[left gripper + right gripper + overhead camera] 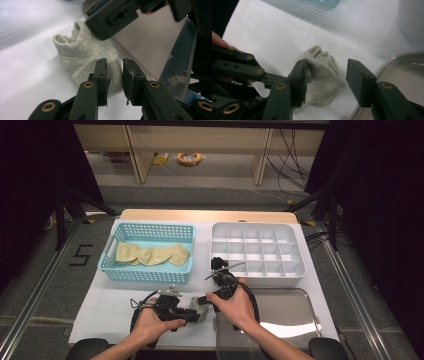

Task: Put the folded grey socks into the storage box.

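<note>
Both hands sit low at the near edge of the table, grippers angled in toward each other over a crumpled grey sock. The right gripper has its jaws spread wide around the sock, pads off it. The left gripper is only narrowly parted at the sock's edge — can't tell if it pinches. The sock lies on white cloth beside a metal tray; dark curtains all round.
</note>
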### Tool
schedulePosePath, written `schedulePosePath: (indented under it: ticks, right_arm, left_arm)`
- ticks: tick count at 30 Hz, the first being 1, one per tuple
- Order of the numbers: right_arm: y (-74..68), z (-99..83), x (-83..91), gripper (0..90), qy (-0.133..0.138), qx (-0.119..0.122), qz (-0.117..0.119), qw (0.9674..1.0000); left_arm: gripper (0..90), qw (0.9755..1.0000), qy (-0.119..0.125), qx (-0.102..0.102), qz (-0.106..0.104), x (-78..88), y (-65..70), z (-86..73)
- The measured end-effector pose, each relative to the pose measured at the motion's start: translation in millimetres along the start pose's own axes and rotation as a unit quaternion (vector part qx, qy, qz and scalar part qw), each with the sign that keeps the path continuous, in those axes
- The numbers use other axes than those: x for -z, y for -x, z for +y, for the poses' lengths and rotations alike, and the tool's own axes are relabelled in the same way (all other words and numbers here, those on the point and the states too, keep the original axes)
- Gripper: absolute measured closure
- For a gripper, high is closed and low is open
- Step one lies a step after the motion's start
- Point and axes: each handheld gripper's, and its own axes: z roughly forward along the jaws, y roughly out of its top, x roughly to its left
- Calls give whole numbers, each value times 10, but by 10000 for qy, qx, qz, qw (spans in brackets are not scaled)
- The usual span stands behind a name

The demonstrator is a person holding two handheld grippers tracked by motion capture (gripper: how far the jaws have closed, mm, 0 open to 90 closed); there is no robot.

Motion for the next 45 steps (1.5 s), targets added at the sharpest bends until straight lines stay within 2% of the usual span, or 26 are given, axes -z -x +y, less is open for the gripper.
schedulePosePath:
  ticks: [1, 2, 3, 4, 6, 7, 8, 9, 10, 11, 12, 15, 18, 19, 20, 21, 24, 25, 27, 28, 29, 31, 36, 37, 44, 45]
  right_arm:
    - [10, -2, -22, 501, -63, 0, 36, 10000]
    - [38, -3, -48, 492, 23, 189, 38, 9998]
    - [38, -3, -48, 492, 23, 189, 38, 9998]
    - [23, -9, -82, 475, -42, 64, 66, 9999]
    - [27, -12, -122, 467, -9, 145, 53, 9999]
    - [18, -16, -136, 463, -78, 121, 79, 9999]
    - [-5, -16, -151, 460, -194, -98, -28, 9998]
    - [-6, -23, -165, 457, -180, -65, -46, 9998]
    - [-21, -22, -184, 456, -183, -82, 75, 9998]
    - [-21, -22, -184, 456, -183, -82, 75, 9998]
    - [-31, -24, -213, 454, -177, -41, 76, 9998]
    - [-29, -26, -240, 454, -189, -29, 82, 9998]
    - [-39, -33, -272, 454, -257, -26, 80, 9996]
    - [-47, -37, -279, 453, -252, -45, 46, 9997]
    - [-47, -38, -286, 453, -244, -56, 111, 9996]
    - [-47, -38, -286, 453, -244, -56, 111, 9996]
    - [-40, -50, -321, 477, -255, -71, 175, 9995]
    - [-37, -52, -323, 488, -255, 37, 124, 9996]
    - [-60, -53, -324, 498, -306, -28, 167, 9994]
    - [-51, -53, -333, 506, -271, 45, 215, 9994]
    - [-50, -51, -330, 526, -365, -6, 329, 9988]
    - [-19, -45, -342, 544, -366, 56, 410, 9985]
    - [-7, -44, -348, 582, -393, 5, 458, 9982]
    - [4, -40, -346, 607, -383, 47, 553, 9977]
    - [-16, -39, -334, 667, -389, 52, 661, 9970]
    - [-10, -37, -330, 673, -415, 67, 591, 9974]
  left_arm:
    - [724, 10000, -1, -18, -30, 4, -7, -1]
    - [723, 10000, -13, -26, -51, 6, -13, -2]
    - [720, 10000, -13, -26, -51, 6, -13, -2]
    - [716, 10000, 4, -26, -15, 13, -14, -6]
    - [704, 10000, 1, -78, 1, 21, -19, -9]
    - [698, 10000, -6, -83, 4, 28, -21, -11]
    - [688, 9999, 4, -87, 58, 35, -17, -14]
    - [678, 9999, 0, -119, 46, 50, -22, -18]
    - [663, 9999, 31, -119, 122, 60, -15, -23]
    - [650, 9999, 31, -119, 122, 60, -15, -23]
    - [635, 9999, 68, -131, 12, 104, -20, -32]
    - [588, 9998, 145, -129, -11, 165, -17, -48]
    - [576, 9990, 449, -5, 62, 348, -35, -67]
    - [573, 9990, 449, -5, 62, 348, -35, -67]
    - [572, 9979, 635, 68, 136, 446, -60, -64]
    - [571, 9979, 635, 68, 136, 446, -60, -64]
    - [568, 9958, 838, 236, 278, 543, -172, -67]
    - [568, 9958, 838, 236, 278, 543, -172, -67]
    - [567, 9953, 859, 301, 344, 546, -226, -76]
    - [567, 9950, 865, 321, 371, 543, -249, -81]
    - [564, 9952, 835, 336, 396, 541, -270, -85]
    - [562, 9949, 852, 364, 404, 533, -288, -90]
    - [562, 9947, 861, 387, 403, 533, -308, -90]
    - [562, 9948, 854, 371, 414, 535, -316, -89]
    - [562, 9942, 878, 432, 436, 516, -358, -97]
    - [562, 9942, 878, 432, 436, 516, -358, -97]
